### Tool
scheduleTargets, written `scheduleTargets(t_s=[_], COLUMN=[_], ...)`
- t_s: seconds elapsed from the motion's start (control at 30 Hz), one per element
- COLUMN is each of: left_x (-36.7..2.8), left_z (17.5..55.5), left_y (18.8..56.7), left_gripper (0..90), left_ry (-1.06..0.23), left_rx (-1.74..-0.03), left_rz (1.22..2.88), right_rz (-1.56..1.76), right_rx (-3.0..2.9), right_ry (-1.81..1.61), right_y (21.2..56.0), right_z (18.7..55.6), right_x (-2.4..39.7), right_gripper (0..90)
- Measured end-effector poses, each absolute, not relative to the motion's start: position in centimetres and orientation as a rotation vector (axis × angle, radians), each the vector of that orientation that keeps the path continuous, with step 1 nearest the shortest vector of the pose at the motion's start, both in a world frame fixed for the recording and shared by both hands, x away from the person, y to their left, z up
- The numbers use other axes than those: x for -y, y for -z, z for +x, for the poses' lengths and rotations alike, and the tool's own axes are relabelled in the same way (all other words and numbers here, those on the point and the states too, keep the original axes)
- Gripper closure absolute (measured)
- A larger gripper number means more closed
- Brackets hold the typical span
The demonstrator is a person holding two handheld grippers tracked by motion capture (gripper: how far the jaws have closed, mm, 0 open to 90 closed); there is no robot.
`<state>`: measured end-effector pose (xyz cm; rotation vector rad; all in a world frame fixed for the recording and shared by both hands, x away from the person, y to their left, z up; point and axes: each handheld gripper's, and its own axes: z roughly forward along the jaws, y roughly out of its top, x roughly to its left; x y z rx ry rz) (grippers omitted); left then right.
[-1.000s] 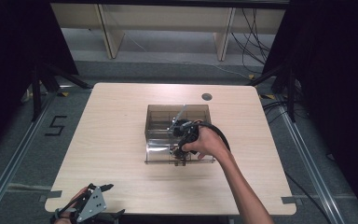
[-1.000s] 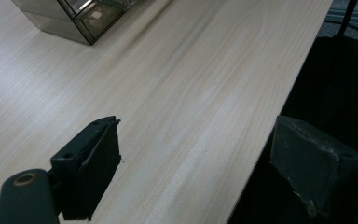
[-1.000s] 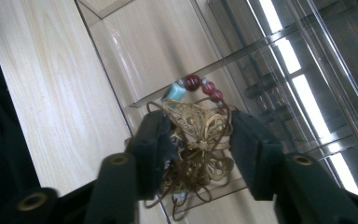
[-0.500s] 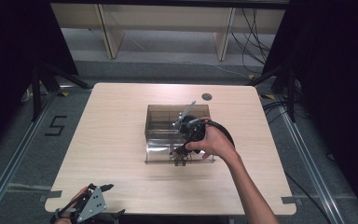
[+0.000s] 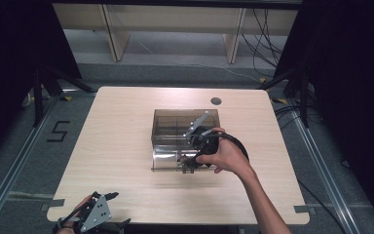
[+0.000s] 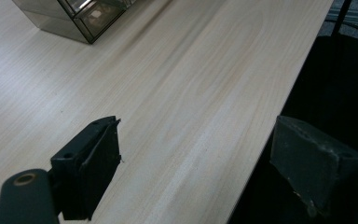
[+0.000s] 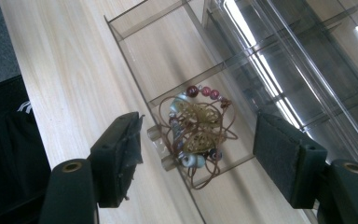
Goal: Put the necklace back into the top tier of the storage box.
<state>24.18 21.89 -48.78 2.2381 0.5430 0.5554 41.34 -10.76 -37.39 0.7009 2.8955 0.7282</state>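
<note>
1. Right now your right gripper [image 5: 191, 163] hangs over the front part of the smoky clear organiser box [image 5: 163, 127] in the middle of the wooden table [image 5: 117, 141], with your right hand [image 5: 226, 155] wrapped round its body.
2. Seen from the right gripper view, its jaws stand wide apart and hold nothing; the right gripper [image 7: 198, 154] straddles a pulled-out drawer [image 7: 135, 51] of the box.
3. Between those jaws, a tangled piece of jewellery [image 7: 196, 130] lies in one drawer compartment: brown cord loops, gold filigree leaves, dark red beads and pale blue beads.
4. Just beside the jewellery, the drawer's clear knob [image 7: 161, 147] sits on the front wall, near the left jaw.
5. Down at the table's near-left corner, your left gripper [image 5: 97, 214] sits low by the edge, well apart from the box.
6. From the left gripper view, its jaws also gape empty; the left gripper [image 6: 205, 158] spans the table edge, one jaw over wood, the other past it.
</note>
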Motion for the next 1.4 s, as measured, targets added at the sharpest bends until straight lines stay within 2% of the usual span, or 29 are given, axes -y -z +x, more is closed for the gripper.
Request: scheduleTargets(t_s=[1.4], left_x=[-21.8], left_z=[24.0], left_y=[48.7], left_gripper=[15.1], left_ry=[-0.547], left_rx=[-0.551], left_rz=[2.196], right_rz=[0.685], right_rx=[-2.804], right_ry=[-0.931], right_y=[39.4], right_z=[36.5], right_x=[12.6], right_gripper=[32.2])
